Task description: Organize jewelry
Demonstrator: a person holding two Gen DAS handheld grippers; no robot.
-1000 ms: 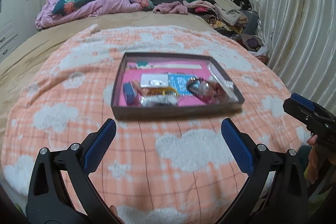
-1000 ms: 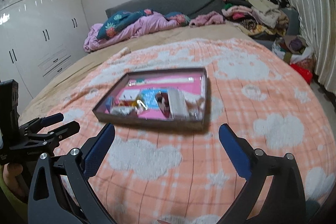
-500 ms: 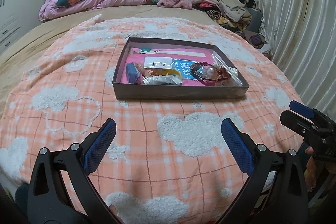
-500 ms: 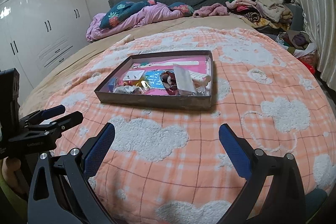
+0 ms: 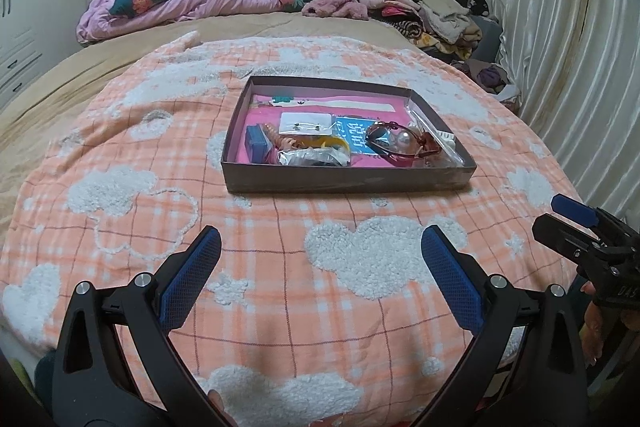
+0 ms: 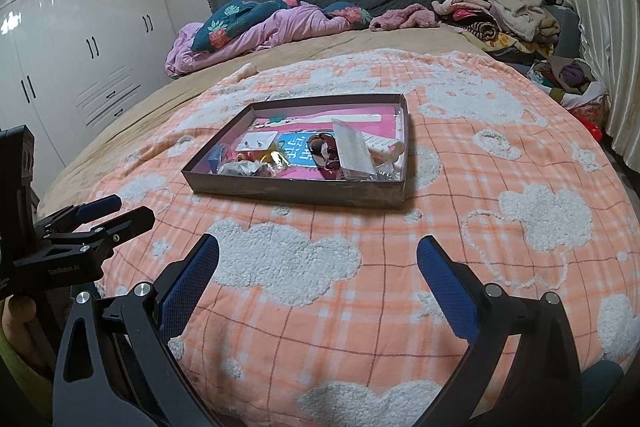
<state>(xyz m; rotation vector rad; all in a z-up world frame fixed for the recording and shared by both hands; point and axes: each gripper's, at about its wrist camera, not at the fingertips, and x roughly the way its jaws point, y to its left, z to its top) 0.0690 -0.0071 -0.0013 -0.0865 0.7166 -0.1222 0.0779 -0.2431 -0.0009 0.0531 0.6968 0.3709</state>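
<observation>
A shallow brown box (image 5: 344,181) with a pink lining lies on the orange cloud blanket; it also shows in the right wrist view (image 6: 296,193). Inside lie reddish sunglasses (image 5: 394,141), a white earring card (image 5: 306,123), a blue card (image 5: 356,131), a small blue box (image 5: 258,143), a crumpled silvery bag (image 5: 316,158) and a clear plastic case (image 6: 354,149). My left gripper (image 5: 320,267) is open and empty, hovering over the blanket in front of the box. My right gripper (image 6: 318,269) is open and empty, also in front of the box, to the right of the left one.
The orange blanket (image 5: 160,227) covers a bed. Pillows and a pink quilt (image 5: 180,3) lie at the headboard. A clothes pile (image 5: 432,15) sits at the back right. Curtains (image 5: 568,47) hang on the right. White wardrobes (image 6: 72,51) stand on the left.
Both grippers have risen and tilted down, so the box interior shows more fully. Both stay open and empty. The box has not moved.
</observation>
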